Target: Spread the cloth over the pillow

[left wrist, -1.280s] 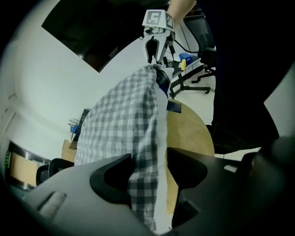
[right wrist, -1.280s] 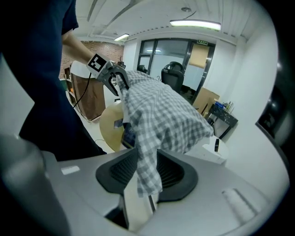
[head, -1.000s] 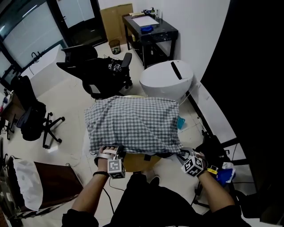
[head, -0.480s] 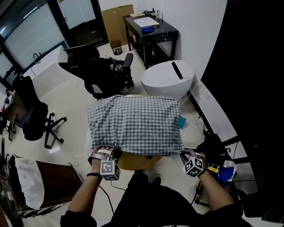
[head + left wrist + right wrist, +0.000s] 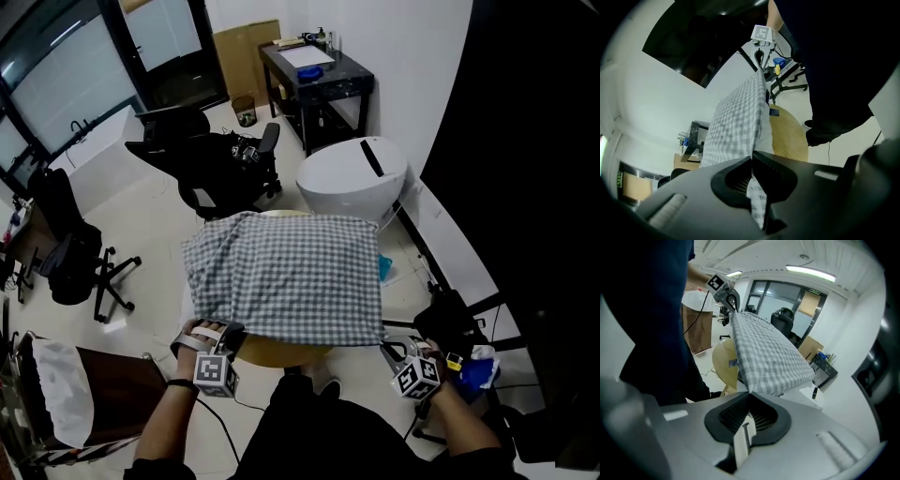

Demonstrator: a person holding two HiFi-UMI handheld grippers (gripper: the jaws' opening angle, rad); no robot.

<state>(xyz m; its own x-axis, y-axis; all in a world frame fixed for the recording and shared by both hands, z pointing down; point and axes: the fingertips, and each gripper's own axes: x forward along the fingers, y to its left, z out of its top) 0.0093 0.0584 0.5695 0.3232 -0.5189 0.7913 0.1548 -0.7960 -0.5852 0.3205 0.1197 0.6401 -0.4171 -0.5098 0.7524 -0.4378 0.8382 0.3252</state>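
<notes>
Pale office floor surrounds the bench (image 5: 281,354), where the cloth (image 5: 286,277) drapes the pillow (image 5: 763,131). My left gripper (image 5: 228,335) and right gripper (image 5: 387,350) just clamped jaws onto its corners at the bench's near edge, ready for tensioning.

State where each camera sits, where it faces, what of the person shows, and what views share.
Head view: on the head, looking steeply down at the cloth on the table; both forearms, left gripper and right gripper show.
Left gripper view: on the left gripper, shut on the cloth, facing the right gripper; dark torso at right.
Right gripper view: on the right gripper, shut on the cloth, facing the left gripper; dark torso at left.
Shared: all show cloth and table.
</notes>
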